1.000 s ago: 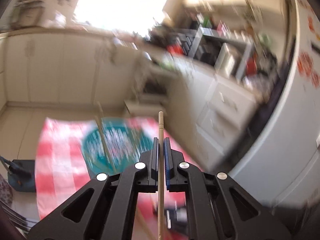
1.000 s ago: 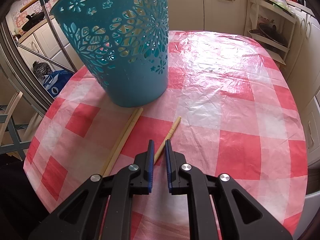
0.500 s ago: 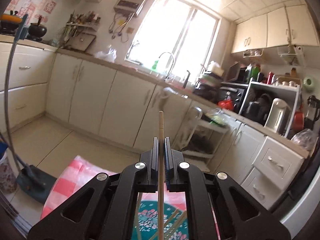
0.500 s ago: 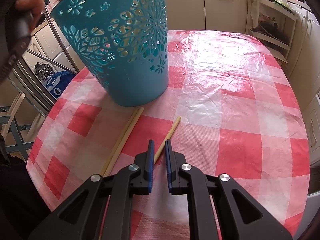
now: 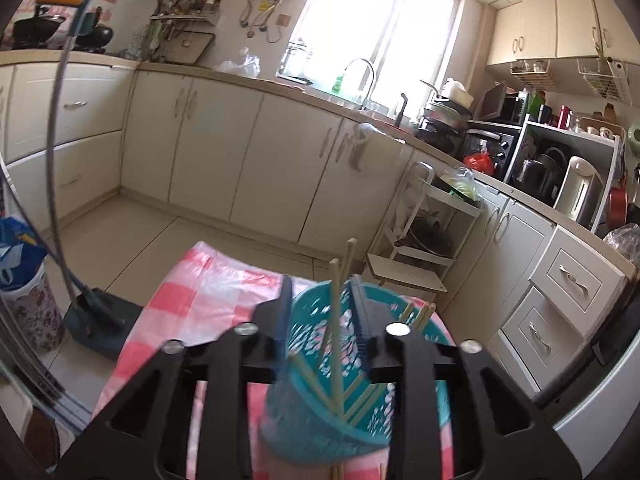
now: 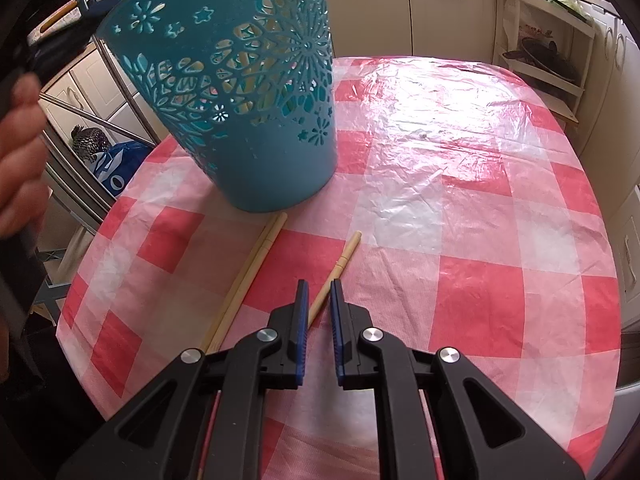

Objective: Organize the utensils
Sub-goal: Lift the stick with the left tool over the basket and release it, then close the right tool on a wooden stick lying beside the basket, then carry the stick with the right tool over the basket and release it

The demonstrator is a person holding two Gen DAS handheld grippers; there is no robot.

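A teal cut-out basket (image 6: 256, 92) stands on the red-and-white checked table (image 6: 460, 184). In the left wrist view my left gripper (image 5: 322, 300) is open right above the basket (image 5: 348, 420), which holds several wooden chopsticks (image 5: 336, 332); one stands loose between the fingers. On the table, a pair of chopsticks (image 6: 248, 276) lies in front of the basket, and a single chopstick (image 6: 338, 268) runs into the gap of my right gripper (image 6: 318, 300). The right gripper is open a little, low over the cloth.
Kitchen cabinets (image 5: 248, 152), a metal rack (image 5: 424, 232) and a drawer unit (image 5: 560, 292) stand beyond the table. A dustpan and broom (image 5: 96, 312) sit on the floor at left. The person's hand (image 6: 20, 152) is at the right wrist view's left edge.
My left gripper was shut on a chopstick; it has opened above the basket and the chopstick now stands inside it. The right gripper has not moved.
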